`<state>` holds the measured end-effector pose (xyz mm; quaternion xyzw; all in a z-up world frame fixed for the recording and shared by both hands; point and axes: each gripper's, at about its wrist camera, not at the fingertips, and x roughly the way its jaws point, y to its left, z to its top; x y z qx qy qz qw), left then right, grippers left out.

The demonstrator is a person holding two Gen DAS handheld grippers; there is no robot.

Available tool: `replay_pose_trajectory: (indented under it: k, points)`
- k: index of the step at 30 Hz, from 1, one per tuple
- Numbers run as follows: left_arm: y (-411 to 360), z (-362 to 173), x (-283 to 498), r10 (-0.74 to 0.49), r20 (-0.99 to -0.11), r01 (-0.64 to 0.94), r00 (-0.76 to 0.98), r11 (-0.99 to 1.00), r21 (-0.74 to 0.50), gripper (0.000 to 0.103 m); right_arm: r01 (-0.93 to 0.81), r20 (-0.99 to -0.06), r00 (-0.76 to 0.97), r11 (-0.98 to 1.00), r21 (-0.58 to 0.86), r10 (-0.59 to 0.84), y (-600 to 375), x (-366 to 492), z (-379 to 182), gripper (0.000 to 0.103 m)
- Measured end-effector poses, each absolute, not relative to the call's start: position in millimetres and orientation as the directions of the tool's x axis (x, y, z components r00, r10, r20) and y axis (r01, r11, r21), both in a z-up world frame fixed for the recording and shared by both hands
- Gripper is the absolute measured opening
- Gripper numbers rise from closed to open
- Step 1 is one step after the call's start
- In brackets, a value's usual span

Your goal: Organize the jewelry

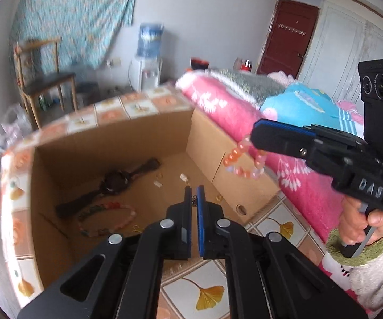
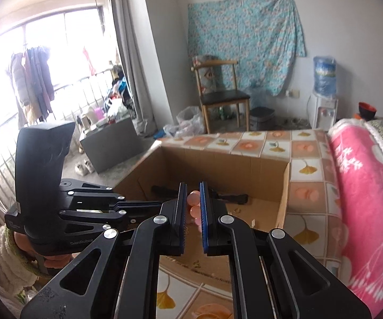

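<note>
The right tool [image 1: 256,130] pinches a pink bead bracelet [image 1: 244,159] hanging above the cardboard box's [image 1: 204,135] right wall. The left tool [image 1: 194,194], nearly pressed together, nips something small and dark. Only its camera shows the watch [image 1: 114,183] and a second bracelet [image 1: 106,219] lying inside.

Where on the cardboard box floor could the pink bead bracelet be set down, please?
Bare cardboard lies beyond the brown wristwatch toward the far wall of the open cardboard box. Crowded: near-left, around the multicoloured bead bracelet.
</note>
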<state>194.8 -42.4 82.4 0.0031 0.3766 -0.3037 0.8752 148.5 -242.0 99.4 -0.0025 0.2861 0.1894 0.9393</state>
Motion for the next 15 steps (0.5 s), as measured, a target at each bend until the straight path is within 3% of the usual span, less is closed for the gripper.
replay_pose_trajectory:
  k: [9, 12, 15]
  points:
    - [-68, 36, 245, -0.525, -0.774, 0.527, 0.354, 0.796, -0.299, 0.004, -0.327, -0.635, 0.705, 0.939, 0.105, 0.317, -245, 182, 62, 0.007]
    - [-68, 28, 254, -0.546, -0.784, 0.504, 0.295, 0.786, -0.358, 0.021, -0.316, -0.644, 0.701, 0.943, 0.104, 0.306, -250, 184, 58, 0.007]
    - [-64, 27, 256, -0.568, -0.771, 0.490, 0.286, 0.778, -0.392, 0.028, -0.304, -0.649, 0.700, 0.947, 0.106, 0.298, -256, 183, 58, 0.007]
